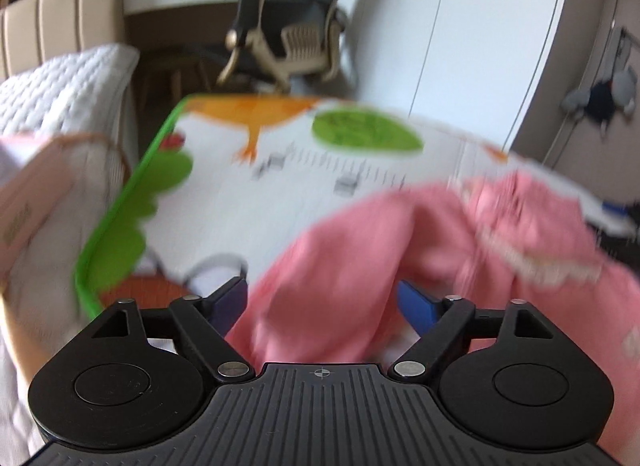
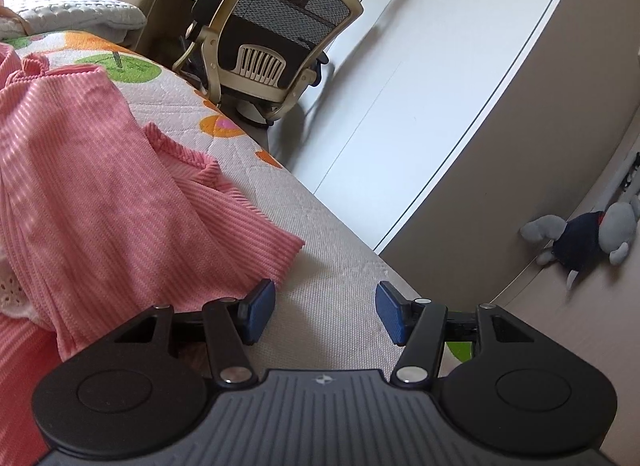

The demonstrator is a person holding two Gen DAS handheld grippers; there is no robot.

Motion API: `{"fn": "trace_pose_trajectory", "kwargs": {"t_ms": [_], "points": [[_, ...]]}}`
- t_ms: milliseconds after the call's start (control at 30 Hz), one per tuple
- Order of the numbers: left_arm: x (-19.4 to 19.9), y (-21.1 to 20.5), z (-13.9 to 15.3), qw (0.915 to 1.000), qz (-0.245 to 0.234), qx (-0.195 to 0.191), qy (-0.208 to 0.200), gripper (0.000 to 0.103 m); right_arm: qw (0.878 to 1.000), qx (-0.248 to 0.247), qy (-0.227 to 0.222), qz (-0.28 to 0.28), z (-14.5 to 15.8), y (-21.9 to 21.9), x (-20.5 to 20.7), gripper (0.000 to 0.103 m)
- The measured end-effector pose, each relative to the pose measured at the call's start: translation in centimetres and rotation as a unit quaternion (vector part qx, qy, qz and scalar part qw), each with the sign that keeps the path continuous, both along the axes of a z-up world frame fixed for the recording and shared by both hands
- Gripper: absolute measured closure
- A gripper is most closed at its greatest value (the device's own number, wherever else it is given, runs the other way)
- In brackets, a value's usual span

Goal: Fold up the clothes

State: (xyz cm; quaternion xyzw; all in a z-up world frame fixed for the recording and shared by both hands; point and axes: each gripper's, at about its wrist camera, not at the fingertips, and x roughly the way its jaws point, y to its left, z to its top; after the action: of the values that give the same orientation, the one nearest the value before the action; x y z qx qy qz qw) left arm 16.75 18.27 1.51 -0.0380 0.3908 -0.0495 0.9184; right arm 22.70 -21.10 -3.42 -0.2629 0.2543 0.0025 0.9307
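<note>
Pink garment on patterned bedspread (bedroom)

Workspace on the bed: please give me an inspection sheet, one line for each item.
Surface: quilted play mat with green and orange shapes spread on the bed.
Job's things: pink ribbed knit garment, crumpled, not folded.
Clutter: pale pink box at the mat's left edge, blurred.
Grippers: left gripper open over the garment; right gripper open over bare mat, beside the garment's edge.
Cables: nothing seen.
Surroundings: black mesh office chair, grey stuffed toy, white quilted pillow.
</note>
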Motion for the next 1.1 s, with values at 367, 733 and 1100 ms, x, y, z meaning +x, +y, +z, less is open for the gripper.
{"fn": "trace_pose_trajectory", "kwargs": {"t_ms": [367, 733, 1100], "points": [[2.7, -4.8, 4.7, 0.9951, -0.018, 0.056, -0.08, 0.095, 1.0, 0.017, 0.0, -0.002, 0.1, -0.4, 0.0, 0.045], [6.5, -15.2, 8.7, 0.9335, -0.176, -0.307, -0.057, 0.012, 0.999, 0.047, 0.015, -0.005, 0.5, -1.4, 0.2, 0.041], [5.1, -11.2, 7.6, 0.9668, -0.091, -0.228, -0.07, 0.004, 0.976, 0.188, -0.02, 0.108, 9.4, -1.7, -5.6, 0.028]]}}
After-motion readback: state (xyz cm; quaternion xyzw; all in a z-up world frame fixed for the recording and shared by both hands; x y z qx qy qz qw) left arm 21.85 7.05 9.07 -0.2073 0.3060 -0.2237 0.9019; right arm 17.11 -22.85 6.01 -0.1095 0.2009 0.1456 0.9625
